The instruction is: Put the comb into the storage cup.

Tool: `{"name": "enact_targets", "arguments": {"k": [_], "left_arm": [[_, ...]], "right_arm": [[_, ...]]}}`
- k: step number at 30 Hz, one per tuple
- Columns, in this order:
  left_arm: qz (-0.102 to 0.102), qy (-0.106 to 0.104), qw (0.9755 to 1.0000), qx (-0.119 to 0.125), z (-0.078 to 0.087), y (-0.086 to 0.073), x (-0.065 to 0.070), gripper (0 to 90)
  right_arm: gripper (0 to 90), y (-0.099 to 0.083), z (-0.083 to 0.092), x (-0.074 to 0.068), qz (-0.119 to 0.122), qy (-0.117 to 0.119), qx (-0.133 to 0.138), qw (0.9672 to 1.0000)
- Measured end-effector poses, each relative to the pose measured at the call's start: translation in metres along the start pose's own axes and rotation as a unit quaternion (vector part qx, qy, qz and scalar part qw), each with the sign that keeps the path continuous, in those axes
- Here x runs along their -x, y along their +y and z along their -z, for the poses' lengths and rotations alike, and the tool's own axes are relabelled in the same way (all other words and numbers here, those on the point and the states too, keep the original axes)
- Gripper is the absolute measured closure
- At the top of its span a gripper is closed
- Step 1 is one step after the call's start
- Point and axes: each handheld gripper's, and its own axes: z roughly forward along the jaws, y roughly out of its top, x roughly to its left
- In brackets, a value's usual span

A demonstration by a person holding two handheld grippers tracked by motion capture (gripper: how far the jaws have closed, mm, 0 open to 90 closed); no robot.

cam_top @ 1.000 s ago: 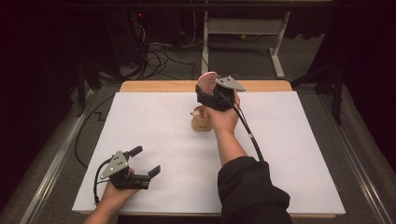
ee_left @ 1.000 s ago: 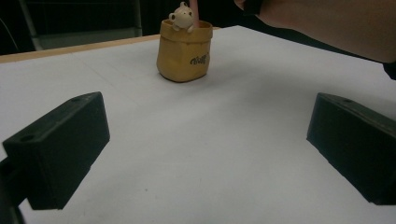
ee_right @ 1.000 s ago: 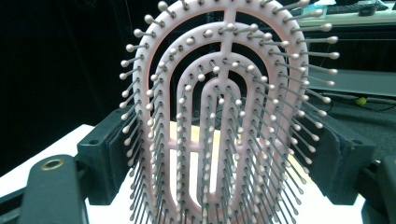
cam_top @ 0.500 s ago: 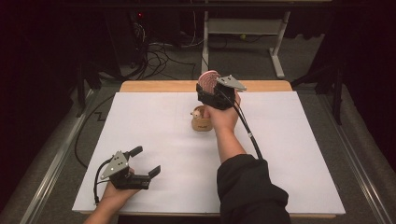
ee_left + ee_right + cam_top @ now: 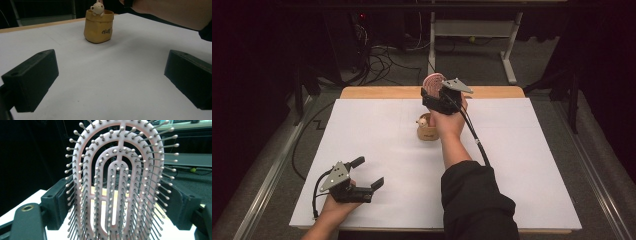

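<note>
**Pink brush held up between the right jaws, left jaws wide and empty**

The right gripper [image 5: 438, 95] is raised over the far part of the white surface [image 5: 522, 150], and a pink hairbrush [image 5: 433, 83] stands upright between its jaws. In the right gripper view the brush head [image 5: 120, 182] rises straight up from between the two black jaws, its looped ribs and grey ball-tipped pins facing the camera; the jaws stand fairly wide, one at each edge of the head, and close against it, so the brush is gripped by its sides.

Just below and to the near side of those jaws sits a small yellow pot [image 5: 427, 131] with a pale bear figure [image 5: 423, 121] peeking over its rim. The person's right hand [image 5: 449, 120] is just beside the pot.

The left gripper [image 5: 362, 180] rests low at the near left corner of the surface, its jaws spread wide with nothing between them. In the left gripper view the yellow pot [image 5: 98, 26] stands well ahead of those open jaws, roughly centred between them, with bare white surface in the gap.
</note>
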Motion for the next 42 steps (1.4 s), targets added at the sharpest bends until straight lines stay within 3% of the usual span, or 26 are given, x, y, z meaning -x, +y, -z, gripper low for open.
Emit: {"name": "enact_targets", "arguments": {"k": [42], "left_arm": [[0.007,-0.007,1.0,-0.001,0.002,-0.002,0.0,0.0]], "right_arm": [[17.8,-0.003,-0.018,0.007,-0.009,-0.021,0.001,0.9997]]}}
